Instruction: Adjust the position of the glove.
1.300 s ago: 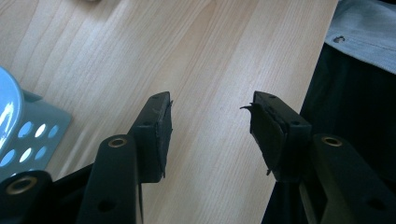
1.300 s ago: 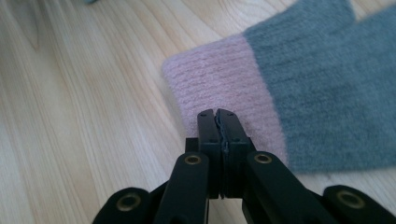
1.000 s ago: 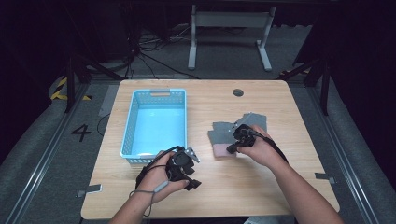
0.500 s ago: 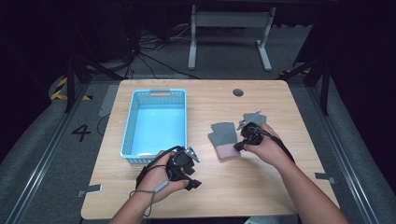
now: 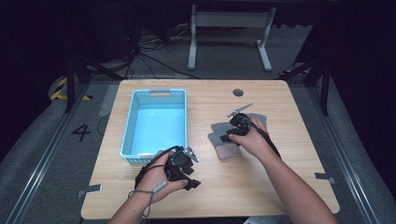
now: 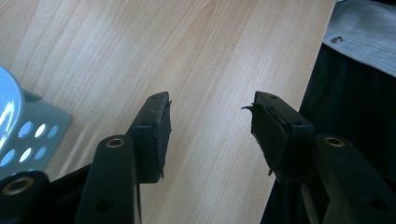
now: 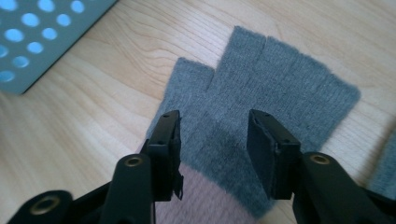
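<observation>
We are finding the right gripper (image 5: 232, 131) standing over a grey fingerless glove (image 7: 261, 102) with a pink cuff (image 7: 201, 200), which is lying flat on the wooden table (image 5: 289, 177), right of centre. In the right gripper view, the jaws are standing apart above the glove where the grey knit is meeting the cuff; they have just been opening, and the pads are pressing on nothing. The glove's short finger stubs are pointing away from the gripper, toward the far side of that view. We are noting a second grey piece (image 7: 385, 172) at the right edge of the same view; whether it is a matching glove we cannot tell.

The left gripper (image 5: 187, 175) is resting in the person's left hand (image 5: 156, 179) near the front edge of the table, just beside the near right corner of a light blue basket (image 5: 128, 135). In the left gripper view, its jaws are standing partly open over bare wood, with nothing between them. A corner of the basket's perforated wall is showing at the lower left of that view.

The basket is sitting left of centre, well apart from the glove. The right hand (image 5: 254, 140) is lying partly over the glove in the high view.
</observation>
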Action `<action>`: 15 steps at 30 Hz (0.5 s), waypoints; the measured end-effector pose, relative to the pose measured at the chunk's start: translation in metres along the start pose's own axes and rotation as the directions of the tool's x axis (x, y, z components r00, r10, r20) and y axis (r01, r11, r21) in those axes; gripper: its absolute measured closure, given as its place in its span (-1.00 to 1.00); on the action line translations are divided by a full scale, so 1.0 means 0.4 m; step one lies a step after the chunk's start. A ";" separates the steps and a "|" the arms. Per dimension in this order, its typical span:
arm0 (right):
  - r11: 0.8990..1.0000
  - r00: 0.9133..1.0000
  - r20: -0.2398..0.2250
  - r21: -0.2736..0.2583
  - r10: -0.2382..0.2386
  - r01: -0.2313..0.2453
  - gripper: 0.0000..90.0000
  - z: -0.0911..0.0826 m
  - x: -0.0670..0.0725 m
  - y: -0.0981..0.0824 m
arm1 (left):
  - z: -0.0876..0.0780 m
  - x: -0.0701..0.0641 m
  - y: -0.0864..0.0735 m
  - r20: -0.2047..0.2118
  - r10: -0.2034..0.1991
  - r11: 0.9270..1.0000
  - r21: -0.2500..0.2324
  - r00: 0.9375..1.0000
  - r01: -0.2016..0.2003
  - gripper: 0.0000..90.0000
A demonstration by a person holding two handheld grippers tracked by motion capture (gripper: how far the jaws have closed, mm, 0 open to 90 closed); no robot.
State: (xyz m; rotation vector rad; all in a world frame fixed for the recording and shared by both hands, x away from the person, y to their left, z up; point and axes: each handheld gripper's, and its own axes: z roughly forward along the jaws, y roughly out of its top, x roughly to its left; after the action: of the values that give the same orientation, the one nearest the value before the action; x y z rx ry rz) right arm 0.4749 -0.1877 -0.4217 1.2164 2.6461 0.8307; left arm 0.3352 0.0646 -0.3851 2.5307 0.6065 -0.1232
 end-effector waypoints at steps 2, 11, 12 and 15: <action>1.000 1.000 0.025 0.013 -0.001 0.001 0.20 0.013 -0.002 -0.001 | -0.002 -0.001 0.000 0.001 -0.002 1.000 0.001 1.000 0.002 0.08; 0.999 0.996 0.085 0.041 -0.022 0.018 0.19 0.041 0.016 -0.007 | 0.003 -0.001 0.003 0.003 0.000 1.000 0.006 1.000 0.000 0.08; 0.999 0.996 0.090 0.044 -0.025 0.021 0.22 0.041 0.017 -0.006 | 0.004 -0.002 0.004 0.004 0.000 1.000 0.009 1.000 0.000 0.08; 0.997 0.994 0.103 0.064 -0.044 0.038 0.32 0.043 0.018 -0.002 | 0.006 -0.003 0.005 0.005 0.005 1.000 0.008 1.000 -0.005 0.07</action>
State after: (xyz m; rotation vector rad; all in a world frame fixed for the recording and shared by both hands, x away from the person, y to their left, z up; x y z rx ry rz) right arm 0.4749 -0.1754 -0.4355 1.1806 2.6214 0.6651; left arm 0.3351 0.0614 -0.3861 2.5393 0.5990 -0.1299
